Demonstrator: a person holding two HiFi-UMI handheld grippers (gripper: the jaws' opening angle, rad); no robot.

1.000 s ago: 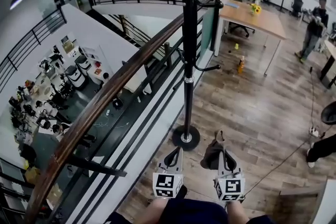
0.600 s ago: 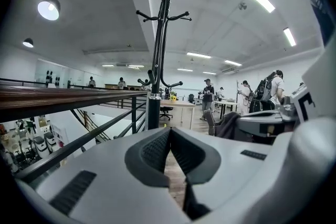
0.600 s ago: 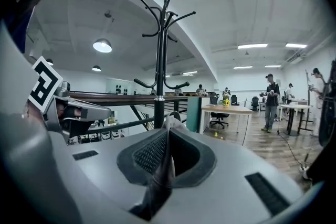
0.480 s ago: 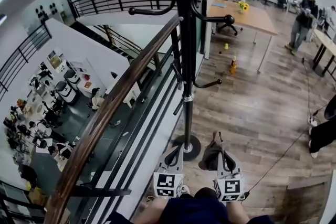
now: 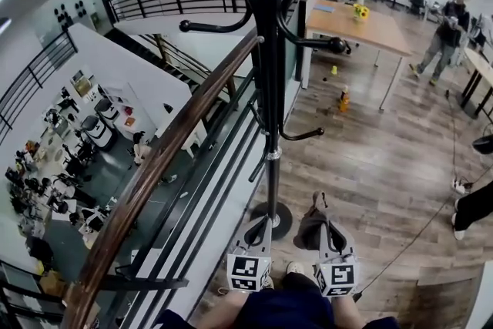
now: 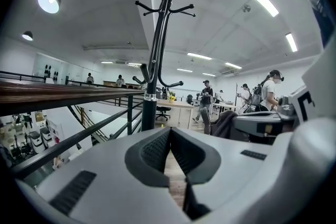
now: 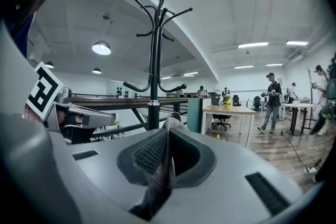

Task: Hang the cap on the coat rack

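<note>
Dark grey-brown fabric cap (image 5: pixel 308 231) is pinched by its edge in the closed right gripper (image 7: pixel 167 132), low by the base of the tall black metal coat rack (image 5: pixel 271 88), prob. for raising to a hook; left gripper (image 6: pixel 170 132) is shut w/ nothing held

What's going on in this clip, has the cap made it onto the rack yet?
Not yet. A person stands by a railing with a tool in each hand, facing a black coat rack. The right tool is shut on the dark cap, its fabric pinched between the jaws. The left tool is shut with nothing in it. Both are held low, pointing toward the rack's pole, and the hooks above look bare.
</note>
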